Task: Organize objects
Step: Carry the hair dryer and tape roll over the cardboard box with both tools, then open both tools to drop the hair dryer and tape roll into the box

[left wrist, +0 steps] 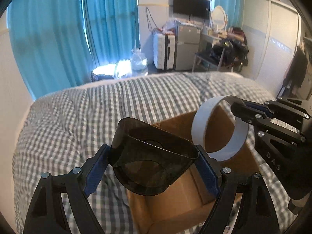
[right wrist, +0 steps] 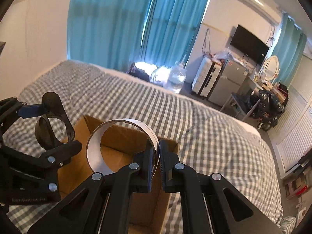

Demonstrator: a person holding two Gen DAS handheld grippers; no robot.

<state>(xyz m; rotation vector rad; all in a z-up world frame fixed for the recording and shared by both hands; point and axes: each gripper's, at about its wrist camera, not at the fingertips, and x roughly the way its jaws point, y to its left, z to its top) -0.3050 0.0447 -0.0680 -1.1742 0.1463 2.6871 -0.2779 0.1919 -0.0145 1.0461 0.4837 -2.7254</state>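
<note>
the left gripper [left wrist: 154, 167] is clamping a dark smoky plastic holder [left wrist: 152, 161] across its width, hovering over the near left corner of the open cardboard box [left wrist: 171, 210] on the checked bedspread [left wrist: 78, 117]. the right gripper [right wrist: 159, 156] is pinching the wall of a white tape ring [right wrist: 124, 146] above the box's middle. both items seem to be arriving for the drop; next, each needs lowering inside the box before the jaws are spreading.

the open cardboard box [right wrist: 124, 136] lies clear below; each gripper's load, dark holder [left wrist: 154, 161] and tape ring [right wrist: 124, 146], crowds its mouth.
</note>
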